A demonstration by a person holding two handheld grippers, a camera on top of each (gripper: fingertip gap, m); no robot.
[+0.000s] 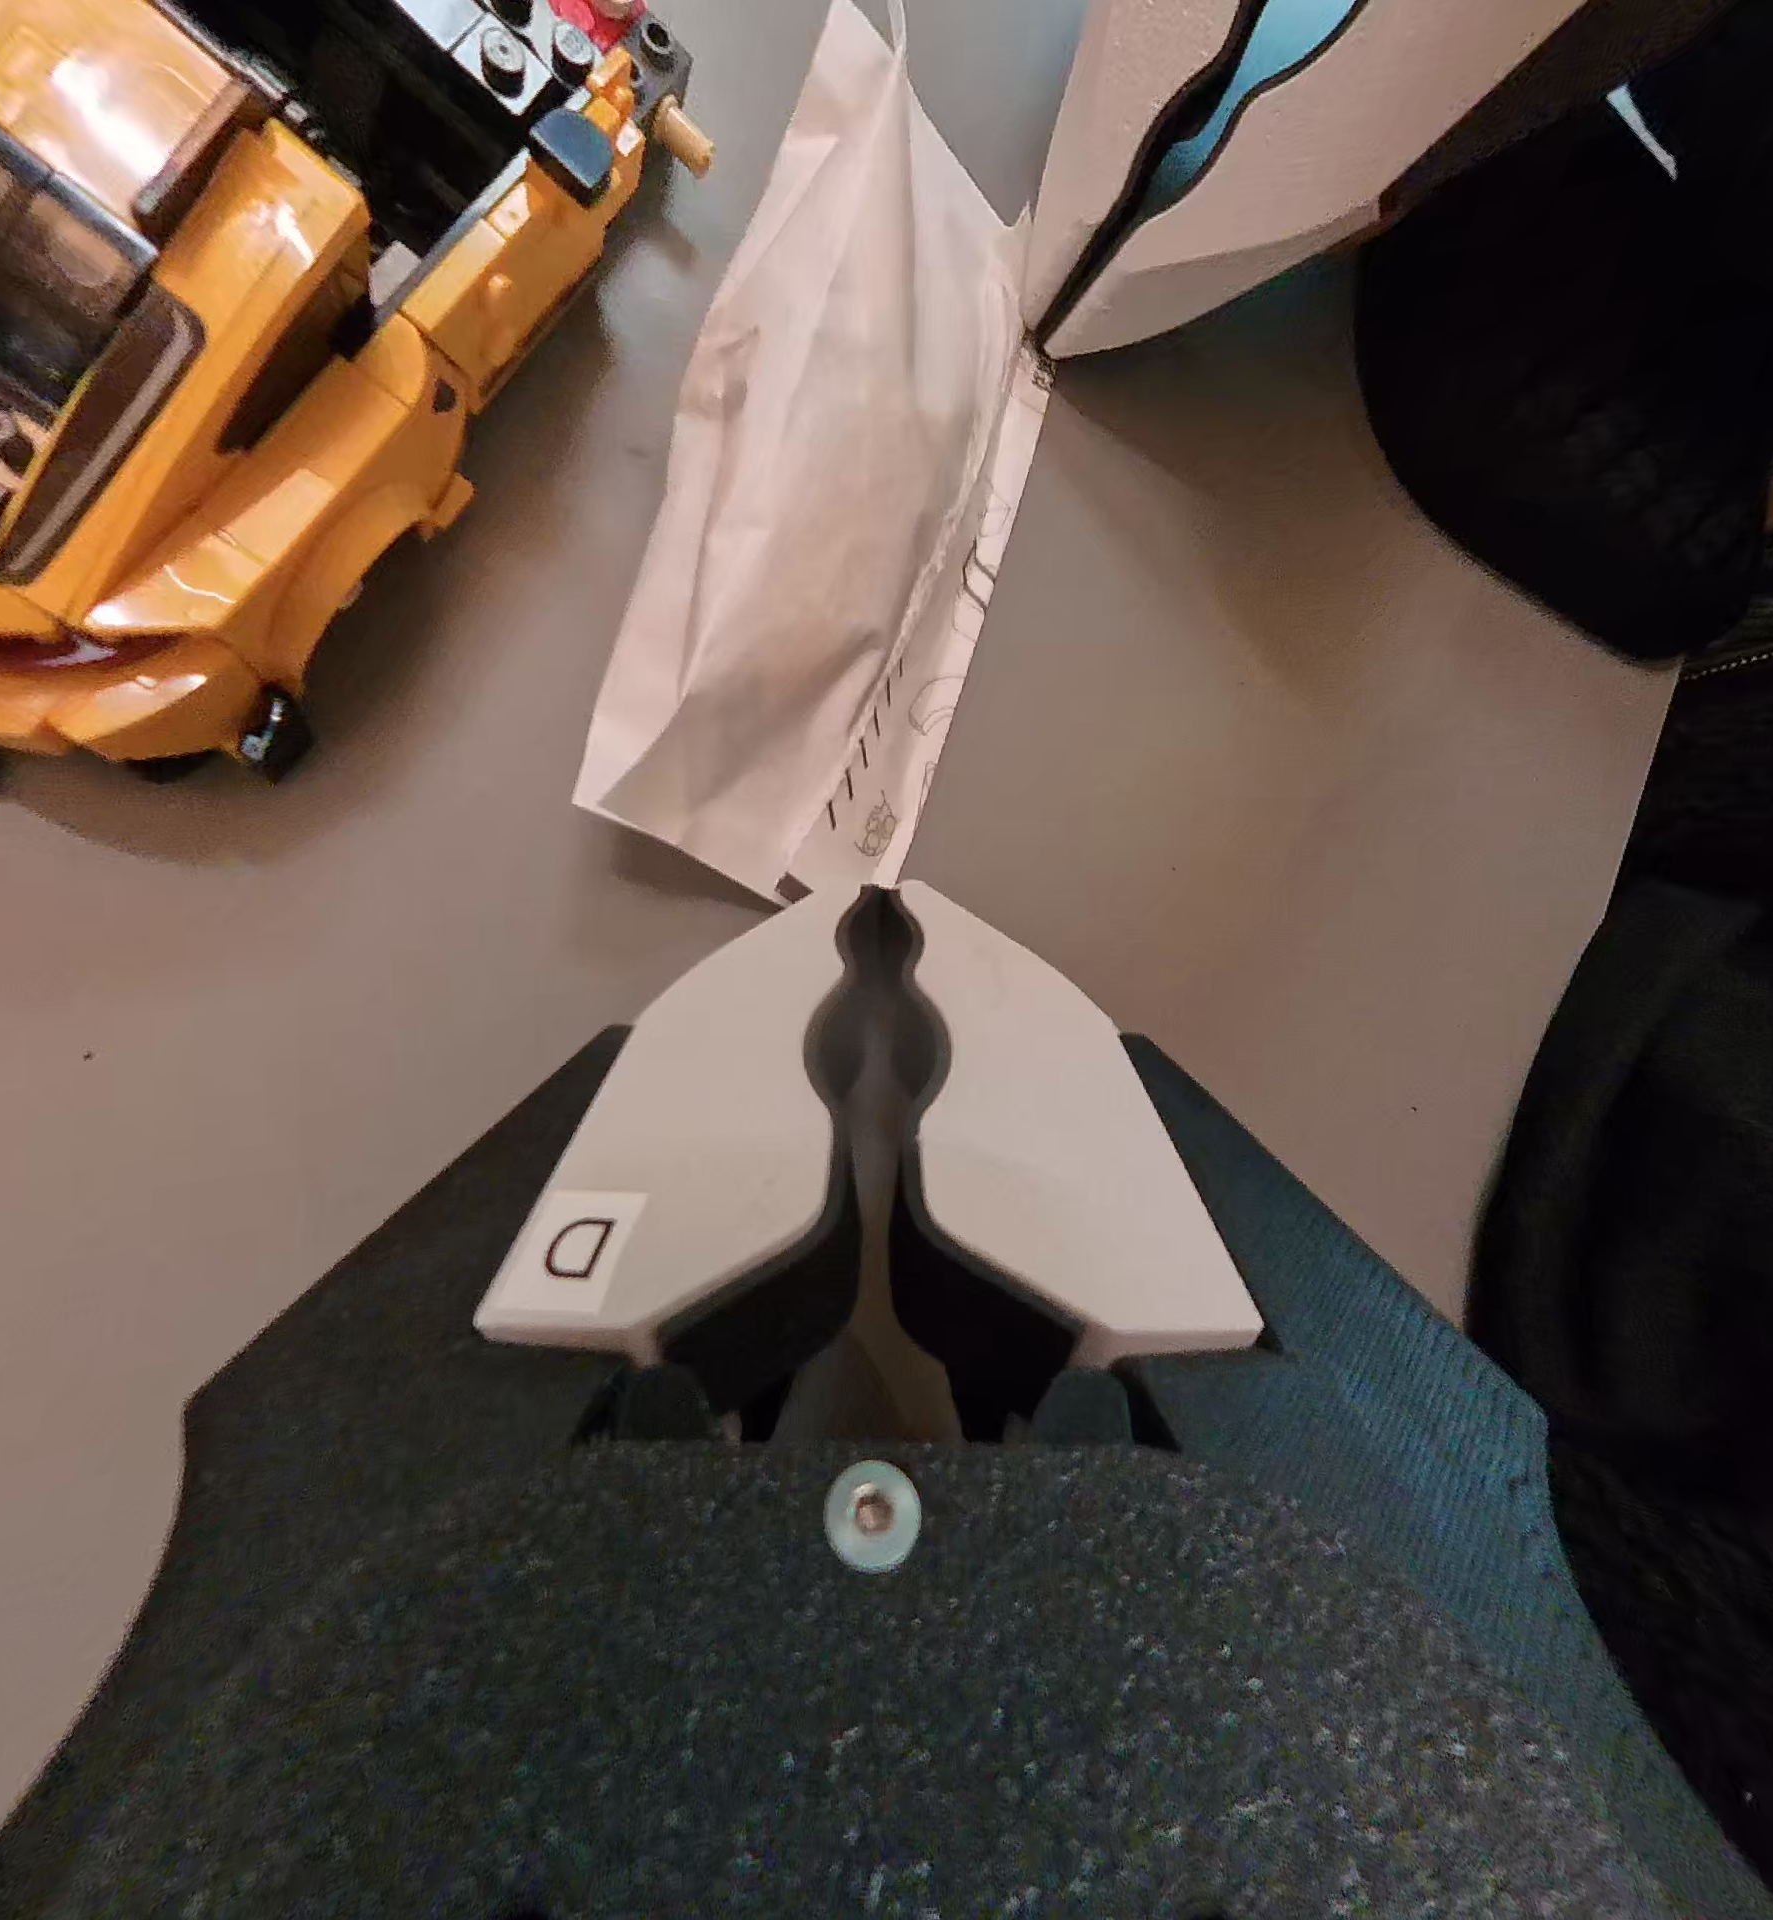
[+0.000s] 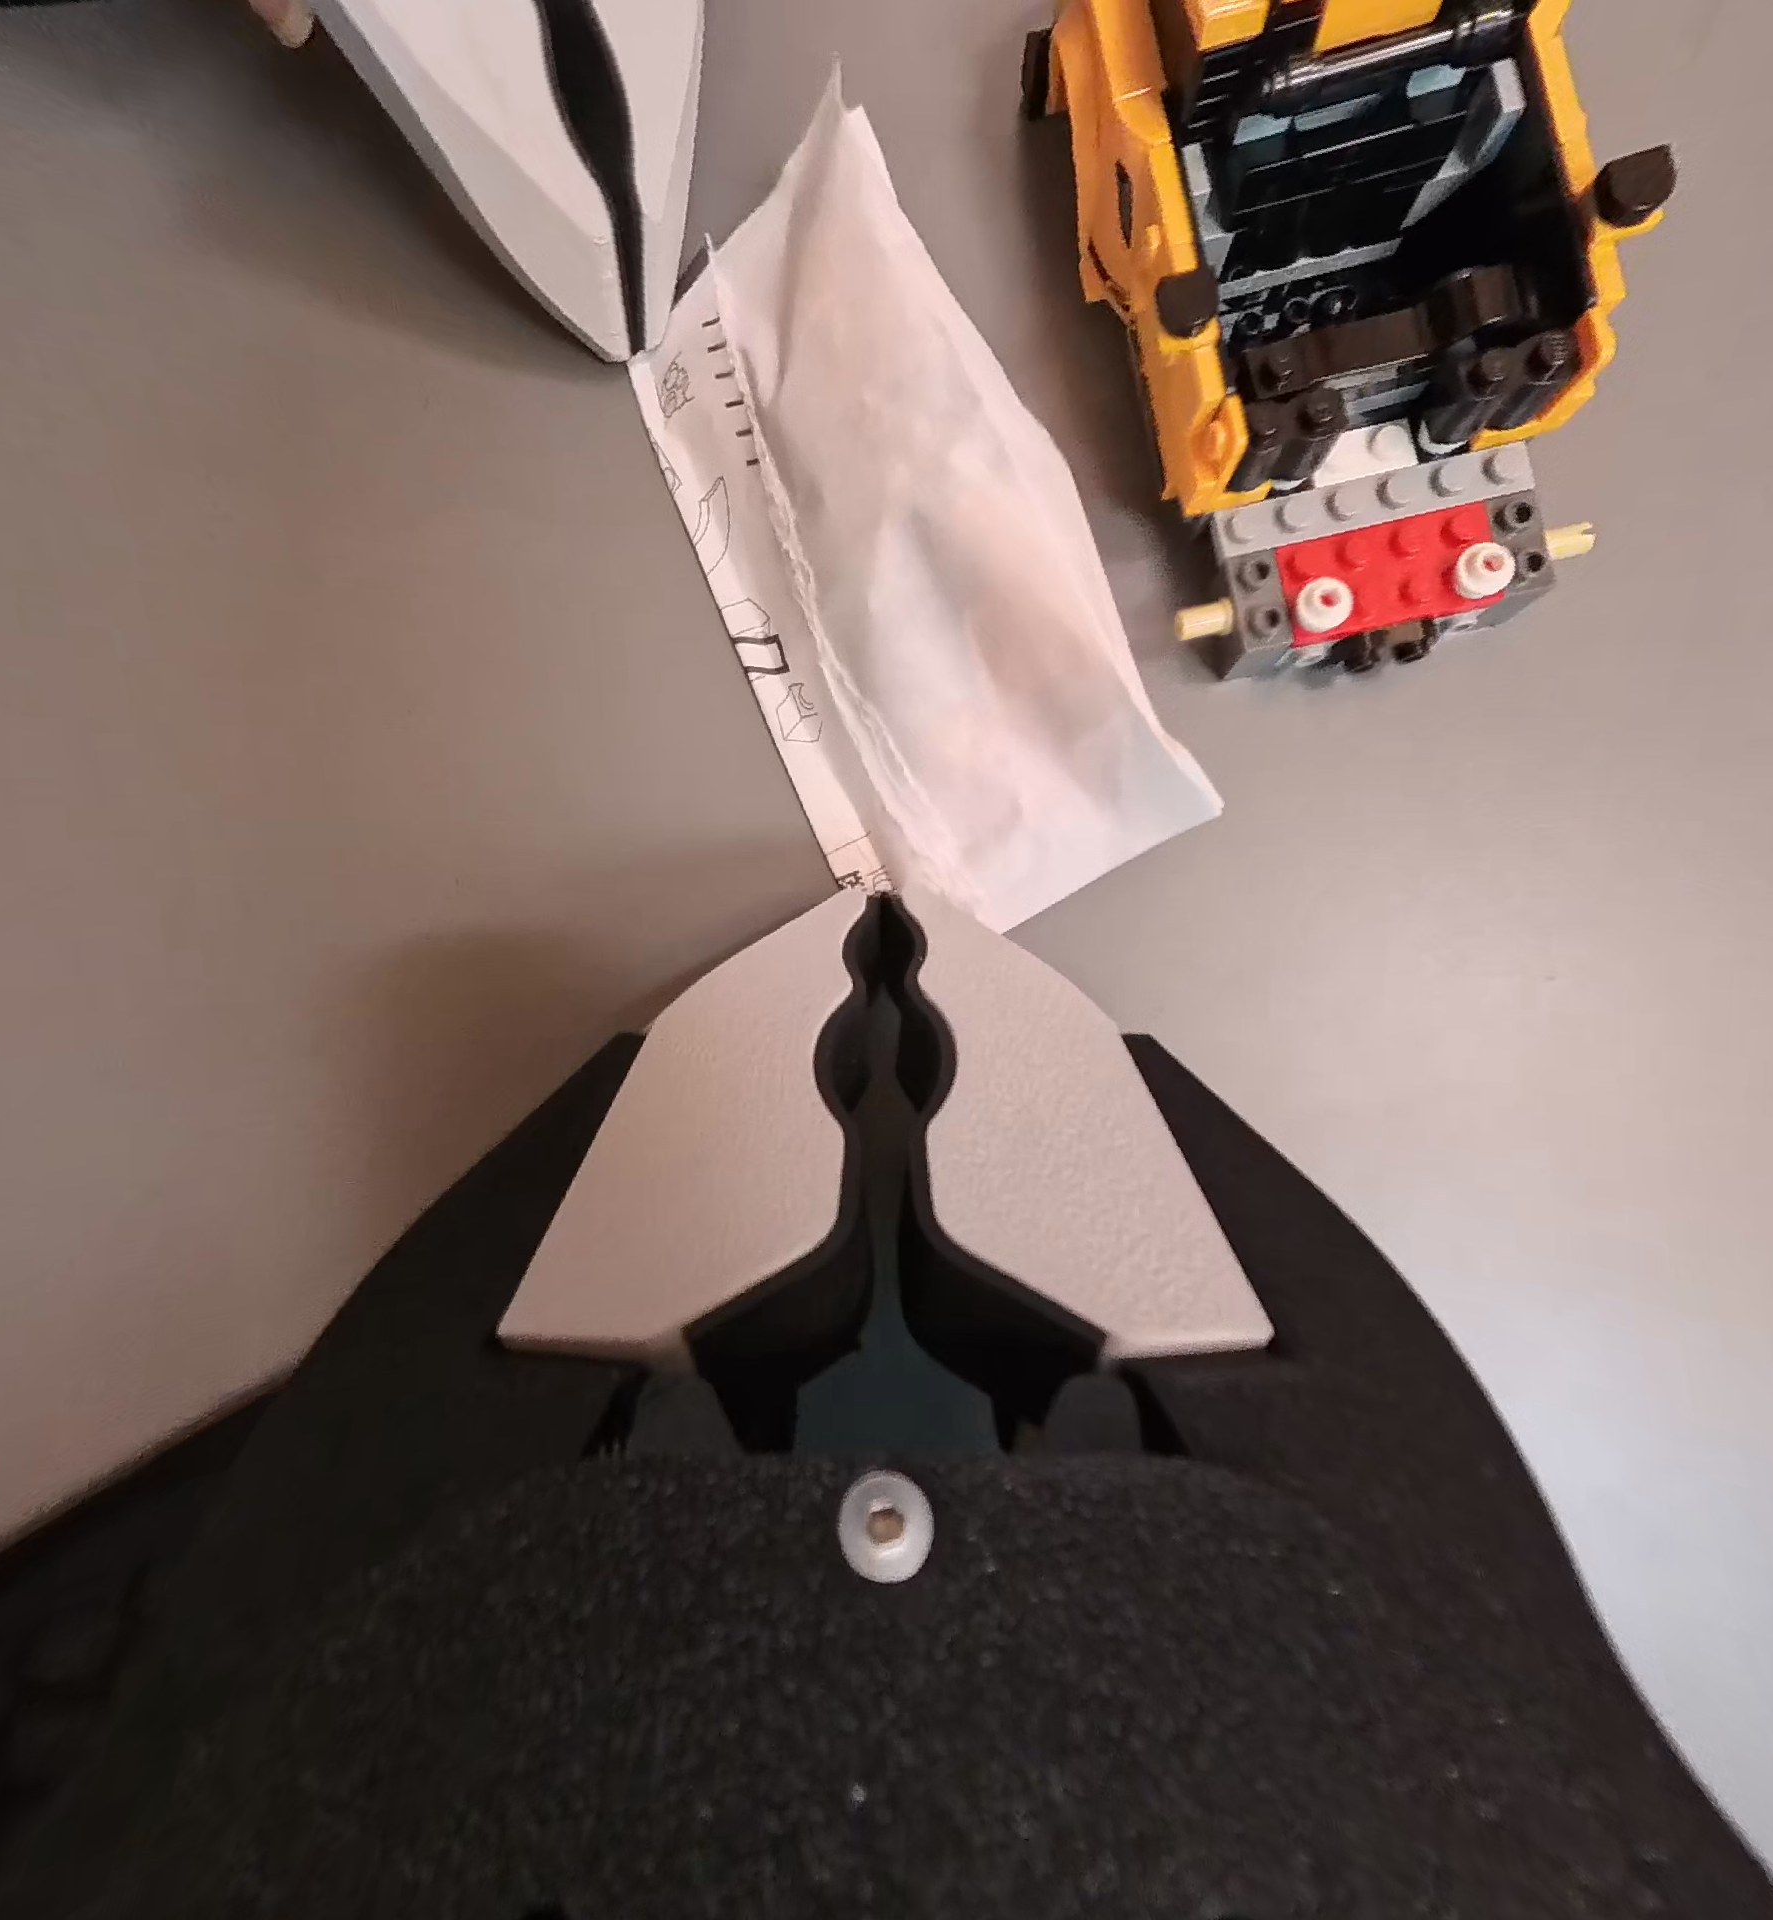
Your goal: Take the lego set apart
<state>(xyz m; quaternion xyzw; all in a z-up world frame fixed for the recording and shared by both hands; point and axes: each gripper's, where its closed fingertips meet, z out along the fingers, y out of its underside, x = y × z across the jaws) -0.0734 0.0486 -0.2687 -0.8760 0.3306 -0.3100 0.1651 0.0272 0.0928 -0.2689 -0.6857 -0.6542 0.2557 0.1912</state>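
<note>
Hand-held grippers [image 1: 882, 896] [image 2: 880, 902] clamped on paper bag [image 1: 809, 499]

A white sticker [image 1: 572, 1252] bearing a single printed capital letter sits at 7 o'clock on the left gripper's [image 1: 880, 896] finger. Small line drawings and tick marks, no legible words, edge the paper bag [image 1: 820, 499] toward 12 o'clock.
</note>
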